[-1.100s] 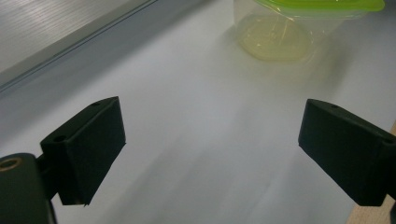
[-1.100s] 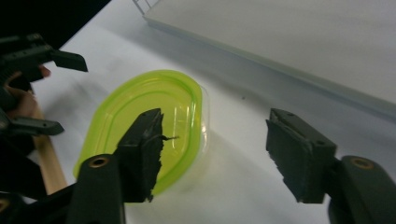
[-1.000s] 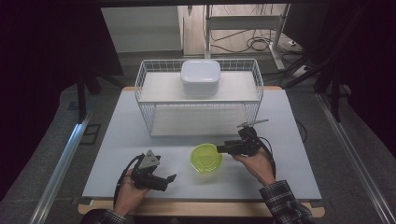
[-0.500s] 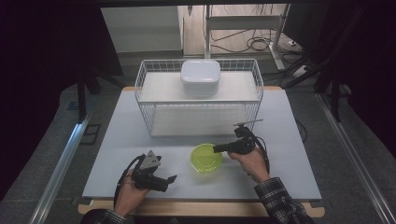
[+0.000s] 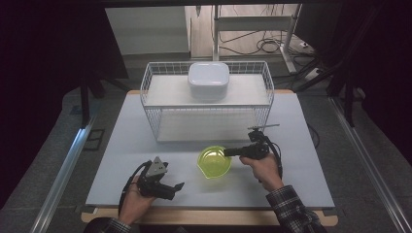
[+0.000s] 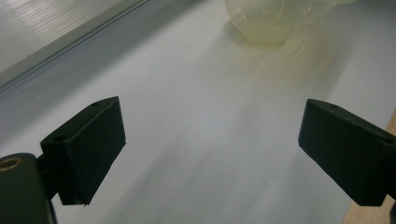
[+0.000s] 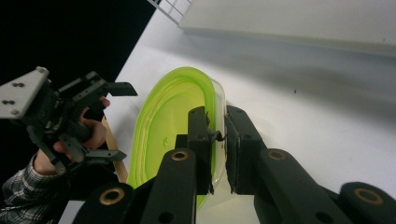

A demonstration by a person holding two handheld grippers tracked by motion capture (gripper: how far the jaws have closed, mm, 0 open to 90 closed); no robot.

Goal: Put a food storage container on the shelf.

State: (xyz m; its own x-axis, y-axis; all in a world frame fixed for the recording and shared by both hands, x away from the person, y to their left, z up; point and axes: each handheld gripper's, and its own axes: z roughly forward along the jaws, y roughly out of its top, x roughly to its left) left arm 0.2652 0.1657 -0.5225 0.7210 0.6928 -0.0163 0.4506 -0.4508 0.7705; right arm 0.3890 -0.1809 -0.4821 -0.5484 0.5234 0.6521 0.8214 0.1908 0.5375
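1. My right gripper (image 5: 227,152) is clamped on the near right rim of the lime-green bowl (image 5: 212,162). In the right gripper view, one jaw sits inside the bowl's wall and the other outside, pressed close with the translucent rim between them.
2. The bowl sits on the white table (image 5: 121,145), toward the front and a little right of centre, just in front of the wire basket (image 5: 148,92). From the right gripper view it looks tilted, its open side turned away from the jaws; I cannot tell whether its base touches the table.
3. My left gripper (image 5: 176,187) is released, its two black jaws spread wide apart with nothing between them. It rests low near the front left of the table, well apart from the bowl, pointing toward it.
4. In the left gripper view the bowl's pale underside (image 6: 275,18) shows at the top edge, beyond the open jaws.
5. A white lidded container (image 5: 209,80) sits on the wire basket's upper shelf, at the back of the table.
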